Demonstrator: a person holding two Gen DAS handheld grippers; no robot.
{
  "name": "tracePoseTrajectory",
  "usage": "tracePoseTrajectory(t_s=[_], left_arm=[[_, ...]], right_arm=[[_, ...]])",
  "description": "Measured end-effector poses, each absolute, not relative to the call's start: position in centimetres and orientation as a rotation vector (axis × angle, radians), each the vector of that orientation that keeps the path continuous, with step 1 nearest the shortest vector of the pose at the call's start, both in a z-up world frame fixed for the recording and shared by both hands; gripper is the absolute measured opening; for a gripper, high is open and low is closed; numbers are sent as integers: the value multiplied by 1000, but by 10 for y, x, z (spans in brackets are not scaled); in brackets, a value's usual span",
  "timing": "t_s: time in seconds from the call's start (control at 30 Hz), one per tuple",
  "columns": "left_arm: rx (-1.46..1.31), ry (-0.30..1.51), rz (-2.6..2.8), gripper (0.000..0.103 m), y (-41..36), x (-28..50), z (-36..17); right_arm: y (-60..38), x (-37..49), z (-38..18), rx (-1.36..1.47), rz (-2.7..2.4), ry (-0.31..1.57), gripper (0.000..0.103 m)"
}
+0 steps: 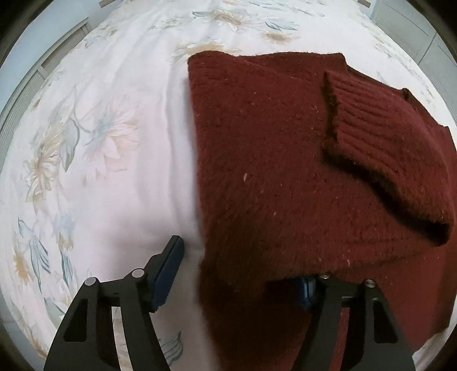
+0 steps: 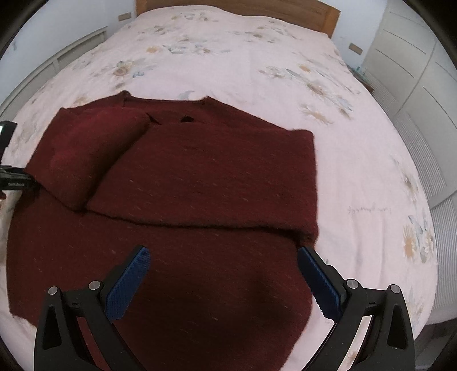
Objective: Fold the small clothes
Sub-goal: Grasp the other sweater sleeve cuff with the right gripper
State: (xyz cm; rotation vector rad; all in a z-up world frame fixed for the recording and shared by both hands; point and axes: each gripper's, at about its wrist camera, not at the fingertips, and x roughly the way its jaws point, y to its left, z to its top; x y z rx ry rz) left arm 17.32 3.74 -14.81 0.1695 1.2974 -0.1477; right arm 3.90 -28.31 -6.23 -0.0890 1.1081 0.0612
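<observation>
A dark red knit sweater (image 2: 200,177) lies on the bed with both sleeves folded in over its body. In the left wrist view the sweater (image 1: 271,171) fills the right half, a ribbed cuff (image 1: 380,122) lying on top. My left gripper (image 1: 242,268) is open at the sweater's left edge: its left finger (image 1: 171,265) rests on the sheet, and the cloth drapes over its right finger (image 1: 307,288). My right gripper (image 2: 222,274) is open and empty above the sweater's lower right part, its right finger (image 2: 317,282) at the cloth's edge.
The bed has a pale pink sheet with flowers (image 2: 257,62) and a wooden headboard (image 2: 237,7). White cupboards (image 2: 414,71) stand to the right, a low white unit (image 2: 74,48) to the left. The left gripper's body shows at the left edge (image 2: 11,177).
</observation>
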Motion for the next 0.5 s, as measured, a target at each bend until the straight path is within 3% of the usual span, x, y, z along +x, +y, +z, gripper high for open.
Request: tracePoseTrajectory(t_s=[0.03, 0.1, 0.17, 0.5], left_arm=[[180, 1293, -166, 54, 34, 174, -148], [186, 1282, -204, 27, 28, 175, -146], [202, 1268, -195, 13, 25, 175, -144], [96, 1296, -225, 12, 49, 179, -146]], right_arm=[[-276, 43, -59, -91, 75, 1103, 103], [-258, 53, -52, -117, 106, 1091, 103], [-236, 63, -44, -152, 141, 1076, 103], [-106, 122, -33, -328, 359, 1043, 102]])
